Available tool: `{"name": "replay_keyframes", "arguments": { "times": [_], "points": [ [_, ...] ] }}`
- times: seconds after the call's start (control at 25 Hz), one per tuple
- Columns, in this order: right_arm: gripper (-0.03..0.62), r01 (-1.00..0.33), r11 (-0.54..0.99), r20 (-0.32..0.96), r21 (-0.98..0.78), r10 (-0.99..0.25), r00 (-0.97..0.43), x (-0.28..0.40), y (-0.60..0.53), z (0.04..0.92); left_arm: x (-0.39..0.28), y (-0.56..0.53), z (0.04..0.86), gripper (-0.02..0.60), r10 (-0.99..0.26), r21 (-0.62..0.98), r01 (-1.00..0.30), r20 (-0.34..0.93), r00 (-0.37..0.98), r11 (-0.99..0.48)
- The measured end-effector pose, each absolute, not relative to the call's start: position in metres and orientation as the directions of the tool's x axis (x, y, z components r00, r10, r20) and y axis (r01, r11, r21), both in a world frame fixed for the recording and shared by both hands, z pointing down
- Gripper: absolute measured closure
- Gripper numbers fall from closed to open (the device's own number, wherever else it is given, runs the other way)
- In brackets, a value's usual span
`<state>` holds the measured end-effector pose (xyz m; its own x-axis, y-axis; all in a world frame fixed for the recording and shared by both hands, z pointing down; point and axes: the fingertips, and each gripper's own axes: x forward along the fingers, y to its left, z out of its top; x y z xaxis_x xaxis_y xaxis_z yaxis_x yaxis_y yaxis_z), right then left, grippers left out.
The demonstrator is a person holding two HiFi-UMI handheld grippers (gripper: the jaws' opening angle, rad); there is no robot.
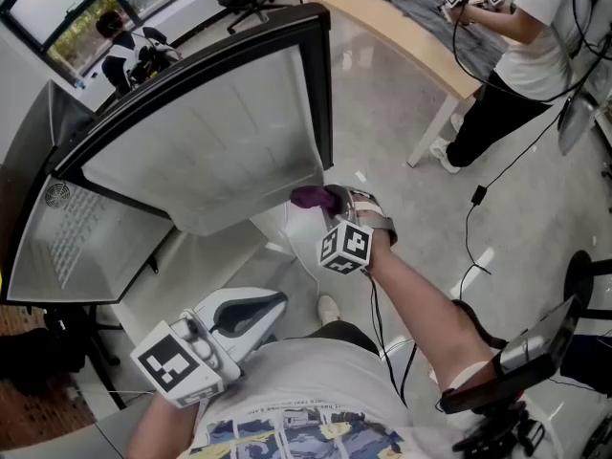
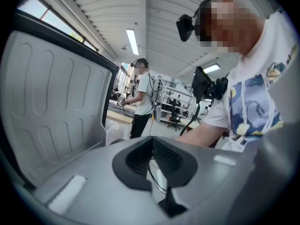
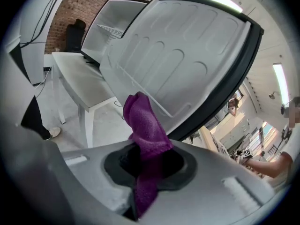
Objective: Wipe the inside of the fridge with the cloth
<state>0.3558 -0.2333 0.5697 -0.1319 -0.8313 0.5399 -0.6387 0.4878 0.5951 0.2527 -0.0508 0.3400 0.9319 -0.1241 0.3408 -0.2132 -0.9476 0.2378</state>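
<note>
The fridge door (image 1: 201, 151) stands swung open, its white ribbed inner liner facing me. The fridge's cavity (image 1: 76, 237), with a wire shelf, lies to its left. My right gripper (image 1: 330, 201) is shut on a purple cloth (image 1: 308, 197) and hovers just off the door's lower right corner. In the right gripper view the cloth (image 3: 143, 125) sticks up from the right gripper (image 3: 140, 161), in front of the door liner (image 3: 187, 55). My left gripper (image 1: 275, 301) is held low by my body, jaws together and empty. The left gripper (image 2: 151, 149) points past the door (image 2: 51, 107).
The fridge rests on a white table (image 1: 191, 275). A person (image 1: 535, 27) stands at a wooden table (image 1: 402, 36) with grey garments at the top right. Cables (image 1: 473, 228) trail over the floor. A black stand (image 1: 535, 352) is at the lower right.
</note>
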Motion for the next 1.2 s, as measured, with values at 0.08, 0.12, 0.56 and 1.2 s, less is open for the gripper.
{"name": "replay_keyframes", "arguments": {
  "times": [0.08, 0.12, 0.56, 1.2],
  "points": [
    [0.540, -0.650, 0.487, 0.554, 0.583, -0.824, -0.120, 0.366, -0.229, 0.574, 0.256, -0.049, 0.342, 0.575, -0.126, 0.243, -0.219, 0.345, 0.930, -0.945],
    [0.540, -0.661, 0.485, 0.562, 0.573, -0.819, -0.113, 0.372, -0.226, 0.576, 0.258, -0.048, 0.342, 0.575, -0.129, 0.245, -0.222, 0.345, 0.930, -0.944],
    [0.540, -0.816, 0.473, 0.613, 0.332, -0.766, -0.195, 0.364, -0.176, 0.560, 0.235, -0.030, 0.352, 0.575, -0.223, 0.247, -0.314, 0.335, 0.915, -0.917],
    [0.540, -0.650, 0.728, 0.502, 0.217, -0.654, -0.565, 0.132, 0.011, 0.441, 0.041, 0.102, 0.348, 0.575, -0.520, 0.219, -0.563, 0.225, 0.824, -0.797]
  ]
}}
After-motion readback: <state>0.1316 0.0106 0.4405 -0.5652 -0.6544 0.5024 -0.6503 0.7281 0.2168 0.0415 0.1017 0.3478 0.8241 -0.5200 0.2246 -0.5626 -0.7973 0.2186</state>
